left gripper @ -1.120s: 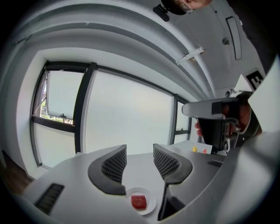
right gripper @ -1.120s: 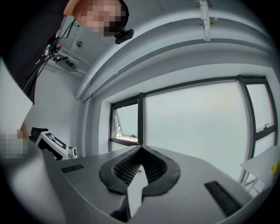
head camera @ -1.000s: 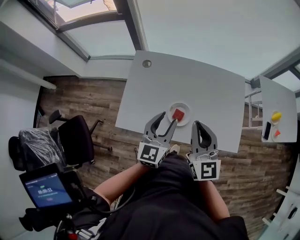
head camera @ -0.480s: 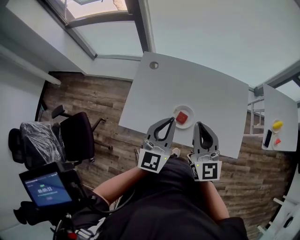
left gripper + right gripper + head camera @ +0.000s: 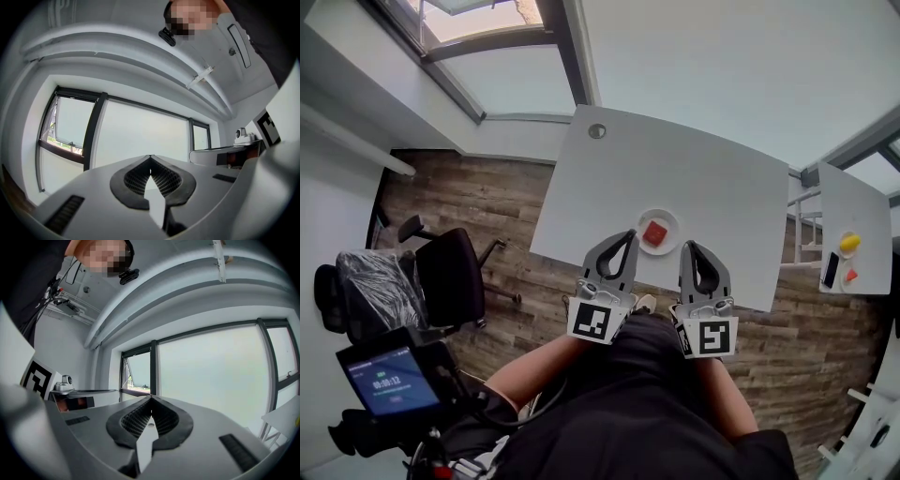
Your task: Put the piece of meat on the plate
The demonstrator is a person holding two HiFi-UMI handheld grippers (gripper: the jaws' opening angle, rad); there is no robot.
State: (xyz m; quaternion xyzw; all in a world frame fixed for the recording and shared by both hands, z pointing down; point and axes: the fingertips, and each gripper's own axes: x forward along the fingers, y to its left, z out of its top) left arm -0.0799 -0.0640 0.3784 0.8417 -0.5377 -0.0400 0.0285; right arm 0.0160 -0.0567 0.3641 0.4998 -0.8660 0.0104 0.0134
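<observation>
A red piece of meat [image 5: 654,232] lies on a small white plate [image 5: 667,218] near the front edge of the white table [image 5: 675,178] in the head view. My left gripper [image 5: 629,233] is held level just left of the plate, jaws shut and empty. To the right of the plate, my right gripper [image 5: 688,246] is also shut with nothing in it. Both gripper views look over the shut jaws, left [image 5: 150,157] and right [image 5: 151,398], towards large windows; neither shows the plate or the meat.
A second white table [image 5: 853,225] at the right carries a yellow object [image 5: 850,242], a small red object [image 5: 852,275] and a dark phone [image 5: 832,269]. A black office chair [image 5: 450,277] stands at the left on the wooden floor. A timer screen [image 5: 389,384] sits lower left.
The left gripper's jaws were spread beside the plate a second ago and have closed empty. It has pulled back slightly from the plate. The meat stays on the plate; the right gripper is unmoved.
</observation>
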